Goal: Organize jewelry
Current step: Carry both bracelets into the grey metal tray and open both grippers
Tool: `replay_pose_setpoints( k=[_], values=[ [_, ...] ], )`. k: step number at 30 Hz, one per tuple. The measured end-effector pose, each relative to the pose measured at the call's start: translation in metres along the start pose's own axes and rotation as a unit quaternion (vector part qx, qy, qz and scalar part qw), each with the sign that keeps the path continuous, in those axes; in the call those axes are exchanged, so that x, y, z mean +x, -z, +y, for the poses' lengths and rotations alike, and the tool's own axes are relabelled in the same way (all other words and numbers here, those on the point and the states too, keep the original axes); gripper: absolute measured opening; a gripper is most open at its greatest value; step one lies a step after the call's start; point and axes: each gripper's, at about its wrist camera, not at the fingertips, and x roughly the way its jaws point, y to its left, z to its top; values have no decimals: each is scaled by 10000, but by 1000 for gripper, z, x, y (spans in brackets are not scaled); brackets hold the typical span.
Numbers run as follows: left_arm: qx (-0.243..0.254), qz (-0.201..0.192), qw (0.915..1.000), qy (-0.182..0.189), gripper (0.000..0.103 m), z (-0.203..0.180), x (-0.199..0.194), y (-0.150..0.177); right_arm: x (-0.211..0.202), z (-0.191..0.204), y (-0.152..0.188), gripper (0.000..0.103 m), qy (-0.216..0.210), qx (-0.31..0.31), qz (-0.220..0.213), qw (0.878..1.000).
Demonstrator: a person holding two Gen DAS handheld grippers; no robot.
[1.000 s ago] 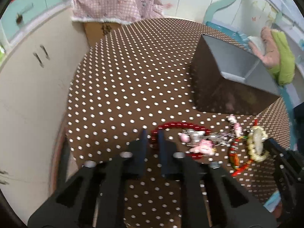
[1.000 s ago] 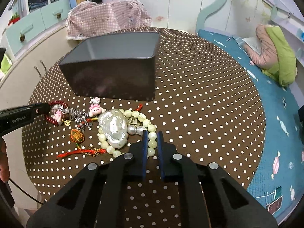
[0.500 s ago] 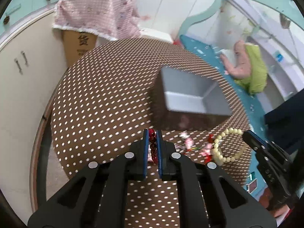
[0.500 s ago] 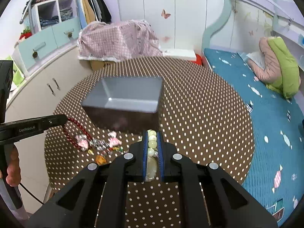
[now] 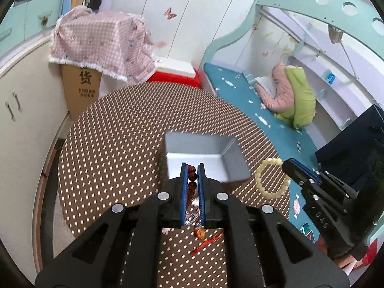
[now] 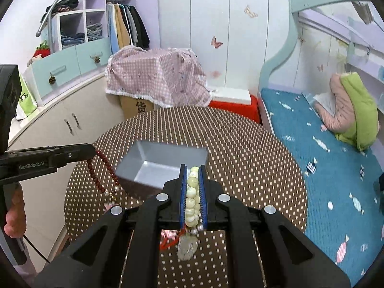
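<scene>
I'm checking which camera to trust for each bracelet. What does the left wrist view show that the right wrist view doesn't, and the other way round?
Only the left wrist view shows the pale bead bracelet as an open loop hanging from the right gripper.

Only the right wrist view shows the red bead bracelet dangling from the left gripper, plus the pale pendant.

Both show the grey box on the dotted table, and each gripper shut on beads.

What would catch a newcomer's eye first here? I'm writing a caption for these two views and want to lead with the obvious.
Two strings of beads hang in mid-air: the left gripper is shut on a dark red bead bracelet, the right gripper on a pale bead bracelet with a whitish pendant dangling below. Just beyond both sits an open, empty grey box on the brown polka-dot table.
</scene>
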Motion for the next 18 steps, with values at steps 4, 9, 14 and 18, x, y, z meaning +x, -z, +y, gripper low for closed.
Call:
replay_pose_setpoints(
  k=[4,9,14,18],
  values=[
    [100,-212,9997,48,8,-11,-6,-17,4,0,-17,8,-100,-28,-138,9999],
    [89,-307,9994,118,8,-22,-2,-35,22,3,-28,8,-164,-86,-75,9998],
    [20,-186,9998,56,8,-15,24,-42,52,2,-28,9,-305,44,283,9991],
    [-86,124,9999,-44,9,-5,52,-39,76,-3,-21,9,-341,192,642,9972]
  ],
)
